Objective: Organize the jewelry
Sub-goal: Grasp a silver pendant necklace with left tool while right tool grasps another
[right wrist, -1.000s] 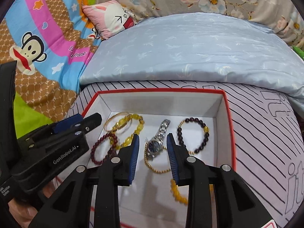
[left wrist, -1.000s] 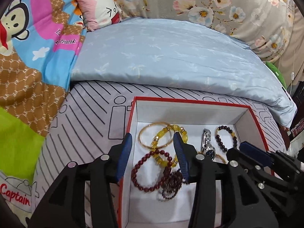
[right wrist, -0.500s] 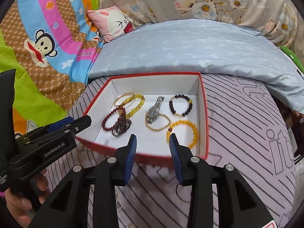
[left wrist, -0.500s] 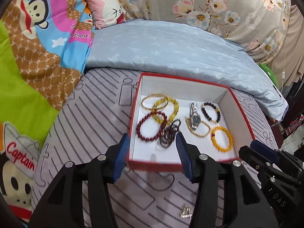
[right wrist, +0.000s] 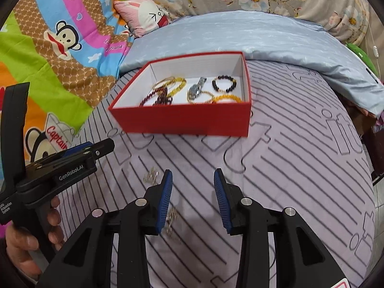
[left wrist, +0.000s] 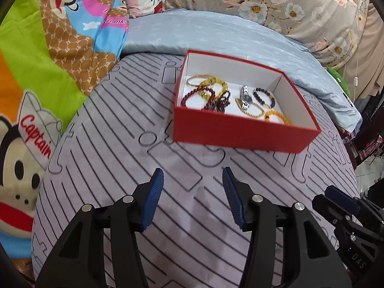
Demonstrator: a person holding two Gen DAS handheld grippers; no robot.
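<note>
The red box (right wrist: pixel 182 117) is set on the striped bedspread (right wrist: pixel 300 168), far from both grippers. It is seen to hold the beaded bracelets, a gold bangle (left wrist: pixel 198 80) and a silver watch (left wrist: pixel 246 96). Two small silvery pieces are left outside it: a silver trinket (right wrist: pixel 150 175) on the spread to the near left of the box, and a second silver piece (right wrist: pixel 171 218) just beside the right gripper's left finger.

The right gripper (right wrist: pixel 193 199) is held low over the spread with its jaws wide and nothing between them. The left gripper (left wrist: pixel 192 196) is likewise wide and unloaded.

The step in hand is judged to be pickup of a loose piece — probably the nearer one. The jaws are to be centred over it, lowered until the pads graze the fabric, then closed slowly so that the cloth is not pinched with the metal. A thin piece is easily pushed aside — approach from directly above is advised.
</note>
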